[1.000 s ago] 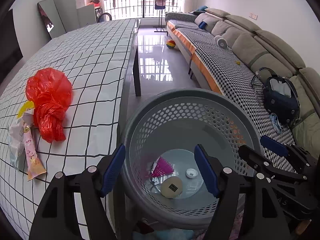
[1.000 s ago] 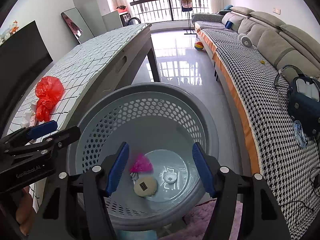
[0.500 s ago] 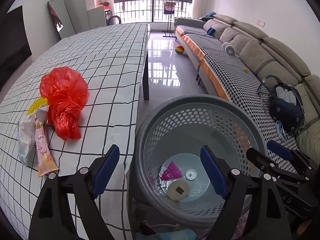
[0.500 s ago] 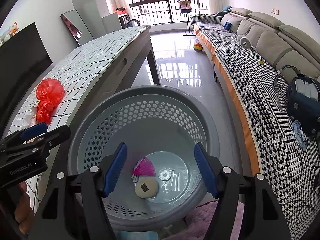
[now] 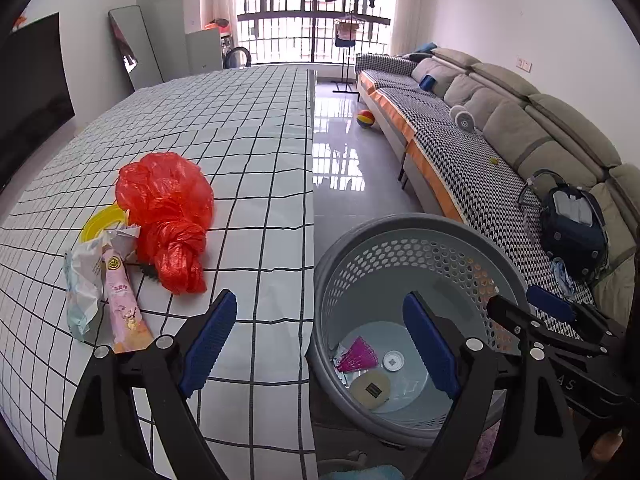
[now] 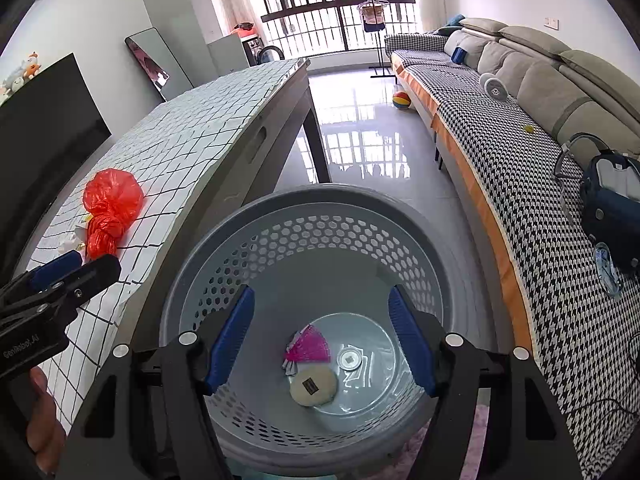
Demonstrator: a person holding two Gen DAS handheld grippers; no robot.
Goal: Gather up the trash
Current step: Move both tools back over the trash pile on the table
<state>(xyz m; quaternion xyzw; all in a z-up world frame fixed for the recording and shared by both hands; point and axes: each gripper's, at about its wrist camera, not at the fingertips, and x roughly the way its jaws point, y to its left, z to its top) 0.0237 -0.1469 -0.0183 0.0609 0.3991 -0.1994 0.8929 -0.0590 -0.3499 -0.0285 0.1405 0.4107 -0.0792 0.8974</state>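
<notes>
Knotted red bag [image 5: 168, 216], wrappers [image 5: 104, 292] on table, perforated grey basket [image 5: 420, 236]

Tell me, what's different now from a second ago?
The left gripper has swung from over the basket toward the table, so the red bag and wrappers sit nearer its middle, and its jaws have spread wider; nothing is between them. The right gripper stays over the basket, open and empty. The trash in the basket and on the table hasn't moved.

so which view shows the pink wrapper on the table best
The left wrist view: the pink wrapper lies full length beside the red bag, print visible. In the right wrist view the bag and the left hand-held gripper hide it almost completely.
</notes>
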